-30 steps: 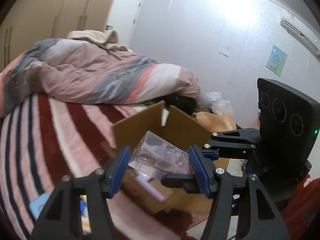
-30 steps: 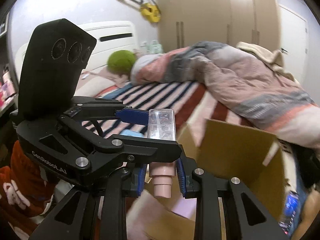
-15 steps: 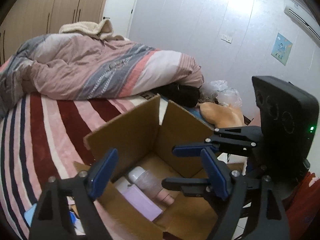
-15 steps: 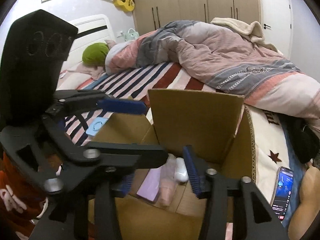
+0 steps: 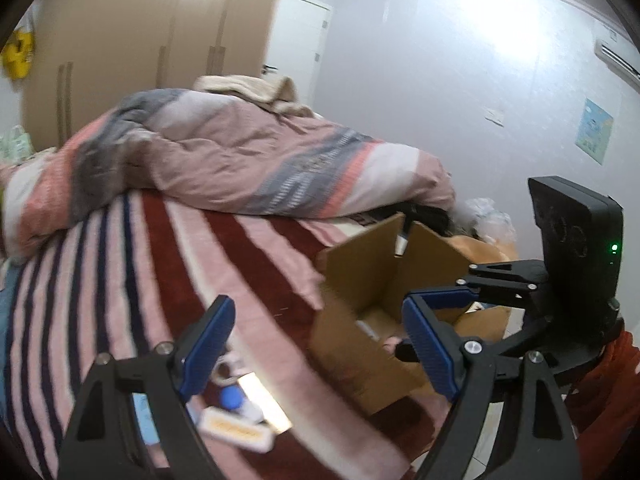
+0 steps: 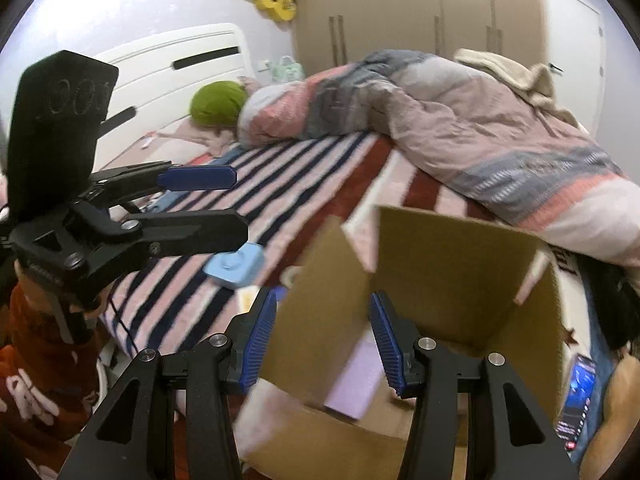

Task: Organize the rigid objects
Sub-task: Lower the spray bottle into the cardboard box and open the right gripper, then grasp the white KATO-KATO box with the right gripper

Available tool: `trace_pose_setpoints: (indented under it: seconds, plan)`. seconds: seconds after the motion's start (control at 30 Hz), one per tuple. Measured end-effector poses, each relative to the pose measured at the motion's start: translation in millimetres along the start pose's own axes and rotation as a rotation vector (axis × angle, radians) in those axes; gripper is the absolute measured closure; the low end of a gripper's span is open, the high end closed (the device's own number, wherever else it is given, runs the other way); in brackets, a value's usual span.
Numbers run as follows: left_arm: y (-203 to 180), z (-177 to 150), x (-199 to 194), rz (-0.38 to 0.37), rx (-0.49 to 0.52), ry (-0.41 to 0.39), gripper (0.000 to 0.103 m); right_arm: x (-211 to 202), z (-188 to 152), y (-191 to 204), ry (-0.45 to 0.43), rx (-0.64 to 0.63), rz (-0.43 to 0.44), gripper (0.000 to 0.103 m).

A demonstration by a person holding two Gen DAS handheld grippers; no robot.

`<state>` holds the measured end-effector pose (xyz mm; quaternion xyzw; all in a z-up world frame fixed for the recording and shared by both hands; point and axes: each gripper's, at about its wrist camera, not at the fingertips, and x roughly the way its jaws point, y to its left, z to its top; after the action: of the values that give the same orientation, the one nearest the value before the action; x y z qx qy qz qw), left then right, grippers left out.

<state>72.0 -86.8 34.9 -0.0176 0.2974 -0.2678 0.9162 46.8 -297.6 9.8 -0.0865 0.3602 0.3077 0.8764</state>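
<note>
An open cardboard box (image 5: 368, 280) (image 6: 452, 264) stands on the striped bed near its edge. A lilac flat item (image 6: 356, 376) lies inside it. My left gripper (image 5: 316, 352) is open and empty, to the left of the box above small items: a white and orange case (image 5: 236, 432) and a blue round piece (image 5: 230, 394). My right gripper (image 6: 324, 340) is open and empty over the box's near side; it also shows in the left wrist view (image 5: 452, 300). A light blue square case (image 6: 234, 266) lies on the blanket left of the box.
A rumpled pink and grey duvet (image 5: 240, 160) covers the far half of the bed. A green pillow (image 6: 218, 102) lies by the headboard. A phone (image 6: 578, 396) with a lit screen lies right of the box. Wardrobes and a door stand behind.
The right gripper let go of the pink-capped clear bottle into the box and opened. The left gripper let go of its clear item and swung left toward the small items on the blanket.
</note>
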Motion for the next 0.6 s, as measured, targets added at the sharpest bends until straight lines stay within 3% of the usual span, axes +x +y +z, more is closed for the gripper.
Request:
trace_pose_setpoints:
  seconds: [0.23, 0.4, 0.6]
  plan:
    - [53, -36, -47, 0.11, -0.042, -0.04, 0.018, 39, 16, 68, 0.061, -0.093, 0.11, 0.058]
    - [89, -67, -59, 0.159, -0.076, -0.039, 0.017, 83, 13, 98, 0.147, -0.122, 0.16, 0.058]
    - [125, -102, -53, 0.16, -0.125, -0.013, 0.017, 147, -8, 108, 0.275, -0.125, 0.134, 0.058]
